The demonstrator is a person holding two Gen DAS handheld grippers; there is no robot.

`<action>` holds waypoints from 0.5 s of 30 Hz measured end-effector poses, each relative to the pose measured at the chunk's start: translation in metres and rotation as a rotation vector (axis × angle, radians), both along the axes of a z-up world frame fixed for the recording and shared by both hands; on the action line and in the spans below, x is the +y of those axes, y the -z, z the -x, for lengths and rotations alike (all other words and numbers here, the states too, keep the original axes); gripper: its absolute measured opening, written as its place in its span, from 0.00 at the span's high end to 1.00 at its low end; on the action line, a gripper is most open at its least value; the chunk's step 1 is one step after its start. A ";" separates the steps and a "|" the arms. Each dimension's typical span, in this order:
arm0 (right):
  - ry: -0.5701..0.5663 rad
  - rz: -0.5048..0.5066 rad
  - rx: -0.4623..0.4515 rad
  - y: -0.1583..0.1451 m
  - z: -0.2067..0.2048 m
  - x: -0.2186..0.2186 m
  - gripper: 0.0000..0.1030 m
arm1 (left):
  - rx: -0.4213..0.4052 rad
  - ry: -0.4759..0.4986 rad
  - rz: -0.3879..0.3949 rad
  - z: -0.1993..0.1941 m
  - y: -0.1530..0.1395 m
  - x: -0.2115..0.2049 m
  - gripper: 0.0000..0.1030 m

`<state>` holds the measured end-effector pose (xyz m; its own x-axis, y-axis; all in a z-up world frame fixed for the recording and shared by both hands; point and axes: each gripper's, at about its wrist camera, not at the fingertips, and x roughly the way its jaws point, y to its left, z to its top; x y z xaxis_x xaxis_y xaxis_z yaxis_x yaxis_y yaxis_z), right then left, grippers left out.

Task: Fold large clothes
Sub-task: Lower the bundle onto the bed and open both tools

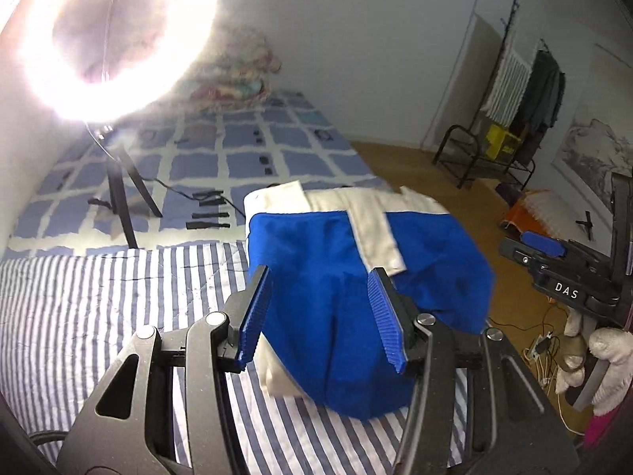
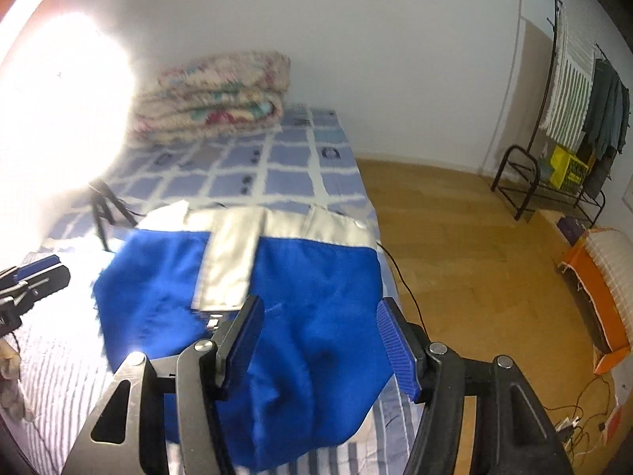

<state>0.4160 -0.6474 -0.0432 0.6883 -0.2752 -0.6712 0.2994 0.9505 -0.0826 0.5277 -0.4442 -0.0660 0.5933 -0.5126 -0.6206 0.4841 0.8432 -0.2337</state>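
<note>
Folding, item in hand: one blue-and-white garment (image 1: pixel 348 277), large, lying partly folded on the bed (image 1: pixel 99 297) across the striped quilt (image 1: pixel 79 316), its white band toward the far checked bedspread (image 1: pixel 245 150) and one white sleeve or strap (image 1: pixel 376 237) laid back over the blue body

Left gripper (image 1: pixel 322 316): jaws standing moderately wide, nothing pinched; the blue cloth shows between the pads but lies below them, untouched as far as you can judge

Right gripper (image 2: pixel 324 340): likewise moderately wide and empty, poised over the near right part of the same garment; blur on the cloth makes contact hard to rule out entirely

Surroundings to mind: ring light (image 1: pixel 110 35) on a tripod (image 1: pixel 126 198) standing on the bed just beyond the garment, with a cable (image 1: pixel 186 194) trailing toward it; a folded blanket (image 2: pixel 213 95) at the head of the bed; the garment's right edge close to the bed's edge above the wooden floor (image 2: pixel 474 237)

Handling notes for you:
- The last fold looks laid down; the bundle bulges at the near end, so consider smoothing it flat before the next fold
- Take the next corners at matching points on either side, so that the fold line runs straight
- Pinch through all layers, or the lower one will likely drag and skew
- Carry the fold away from the bed's edge; slippery fabric may slide off toward the floor
- Keep both grippers clear of the tripod legs and cable
</note>
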 end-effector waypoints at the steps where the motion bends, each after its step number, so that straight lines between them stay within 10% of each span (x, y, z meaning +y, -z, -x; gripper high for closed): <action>1: -0.004 -0.002 -0.012 -0.005 0.008 0.005 0.40 | -0.012 0.000 0.004 0.010 -0.007 0.004 0.49; 15: -0.065 0.036 -0.187 -0.094 0.166 0.106 0.40 | -0.199 0.042 -0.014 0.196 -0.105 0.073 0.49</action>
